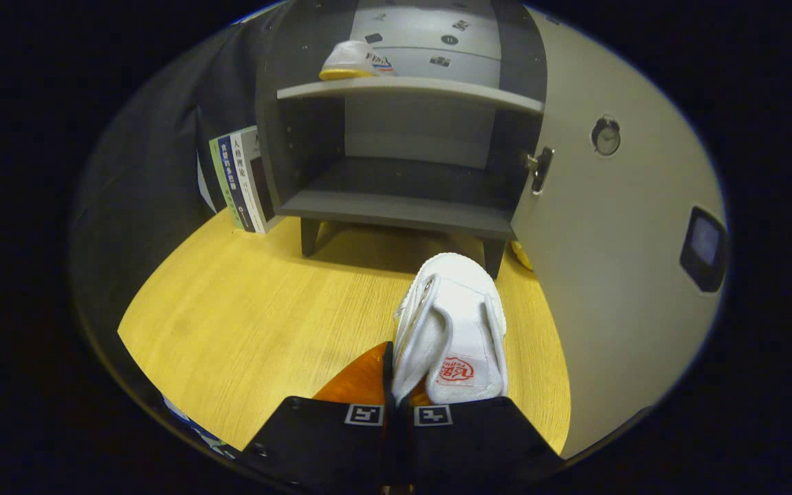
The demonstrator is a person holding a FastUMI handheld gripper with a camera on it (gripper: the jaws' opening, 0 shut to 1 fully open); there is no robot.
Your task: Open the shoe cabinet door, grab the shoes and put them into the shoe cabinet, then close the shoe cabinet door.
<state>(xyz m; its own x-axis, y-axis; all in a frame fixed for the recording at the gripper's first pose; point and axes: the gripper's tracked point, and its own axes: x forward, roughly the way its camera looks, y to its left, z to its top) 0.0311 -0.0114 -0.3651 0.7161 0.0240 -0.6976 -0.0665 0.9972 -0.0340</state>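
Note:
My gripper [396,402] is shut on a white canvas shoe [454,323], pinching the side wall of its heel opening between the two fingers. The shoe hangs just ahead of the fingers, toe pointing at the cabinet, above the wooden tabletop [245,309]. The grey shoe cabinet [396,210] stands beyond it with its door [616,289] swung wide to the right. A second white shoe with a yellow sole [355,60] rests on the upper shelf [410,88]. The lower compartment holds nothing.
The open door runs along the right side of the held shoe, with a round knob [606,136] and a small dark square device [704,247] on its face. Several books [241,179] lean against the cabinet's left side. The cabinet stands on short legs.

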